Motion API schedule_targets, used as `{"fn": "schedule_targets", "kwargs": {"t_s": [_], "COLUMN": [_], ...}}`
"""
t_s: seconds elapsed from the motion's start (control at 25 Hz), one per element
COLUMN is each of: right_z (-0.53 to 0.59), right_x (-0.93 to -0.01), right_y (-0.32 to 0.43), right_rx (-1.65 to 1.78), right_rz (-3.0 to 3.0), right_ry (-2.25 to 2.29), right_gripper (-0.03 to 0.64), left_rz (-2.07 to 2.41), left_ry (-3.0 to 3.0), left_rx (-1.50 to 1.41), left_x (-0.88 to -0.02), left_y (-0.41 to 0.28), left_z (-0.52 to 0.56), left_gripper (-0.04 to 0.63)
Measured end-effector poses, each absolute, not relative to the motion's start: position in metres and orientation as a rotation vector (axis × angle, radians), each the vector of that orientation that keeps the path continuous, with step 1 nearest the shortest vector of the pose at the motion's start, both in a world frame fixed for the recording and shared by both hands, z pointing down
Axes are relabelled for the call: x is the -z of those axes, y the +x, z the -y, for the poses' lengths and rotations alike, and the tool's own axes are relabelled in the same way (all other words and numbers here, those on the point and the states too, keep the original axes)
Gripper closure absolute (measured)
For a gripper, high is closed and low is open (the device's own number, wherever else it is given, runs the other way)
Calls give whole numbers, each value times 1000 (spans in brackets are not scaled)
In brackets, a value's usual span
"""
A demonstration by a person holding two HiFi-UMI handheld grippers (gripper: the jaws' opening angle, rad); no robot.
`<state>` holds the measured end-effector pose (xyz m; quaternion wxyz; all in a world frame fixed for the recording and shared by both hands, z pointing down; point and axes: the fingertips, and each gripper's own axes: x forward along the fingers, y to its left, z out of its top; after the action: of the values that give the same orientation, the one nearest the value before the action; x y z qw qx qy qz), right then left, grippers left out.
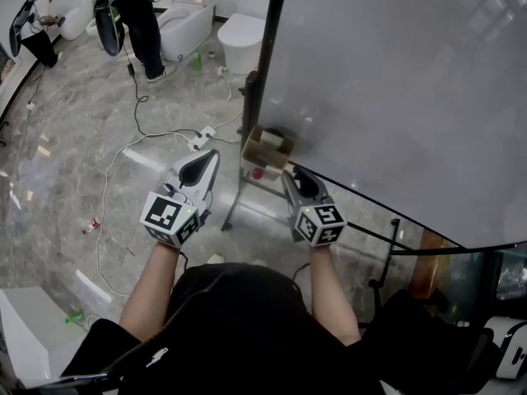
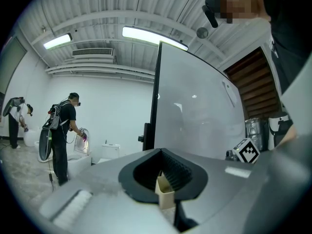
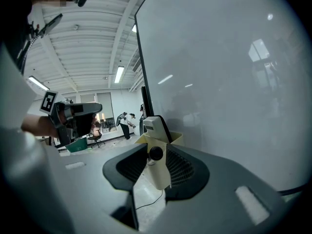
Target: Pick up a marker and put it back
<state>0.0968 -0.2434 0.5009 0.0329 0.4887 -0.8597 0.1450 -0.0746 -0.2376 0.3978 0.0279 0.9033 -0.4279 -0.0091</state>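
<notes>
A cream holder box (image 1: 265,161) hangs at the lower left corner of the whiteboard (image 1: 395,97). In the right gripper view a marker with a round black cap (image 3: 156,153) sticks out of this box (image 3: 159,174), with a white eraser (image 3: 153,125) upright behind it. My right gripper (image 3: 155,161) (image 1: 298,179) is open, its fingers on either side of the cap and not pressing on it. My left gripper (image 1: 202,167) (image 2: 163,173) hovers left of the box, open and holding nothing; the box (image 2: 165,193) shows through its gap.
The whiteboard's black post (image 1: 265,48) and stand leg (image 1: 235,202) are just ahead. Cables and a power strip (image 1: 198,142) lie on the marble floor. Toilets (image 1: 240,31), a tub and people (image 1: 140,23) stand far back.
</notes>
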Motion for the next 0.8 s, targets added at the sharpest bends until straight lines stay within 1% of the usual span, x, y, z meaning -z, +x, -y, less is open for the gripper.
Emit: {"fn": "schedule_targets", "kwargs": {"t_s": [0.68,0.72,0.8], "right_z": [225,223,217], "right_x": [-482,-478,-467], "right_y": [122,123,125], "right_rx": [-377,-367,-340], "right_rz": [2609,2610,2614], "right_ry": [1647,1661,1690], "right_gripper": [483,487,554], "left_rz": [1177,1174,1159], "left_ry": [2851,2856,2862], "left_rx": [29,33,34], "left_x": [-399,-399,-398], "left_y": [-51,-49,-46], "left_z": [235,235,234], "left_gripper": [589,589,589]}}
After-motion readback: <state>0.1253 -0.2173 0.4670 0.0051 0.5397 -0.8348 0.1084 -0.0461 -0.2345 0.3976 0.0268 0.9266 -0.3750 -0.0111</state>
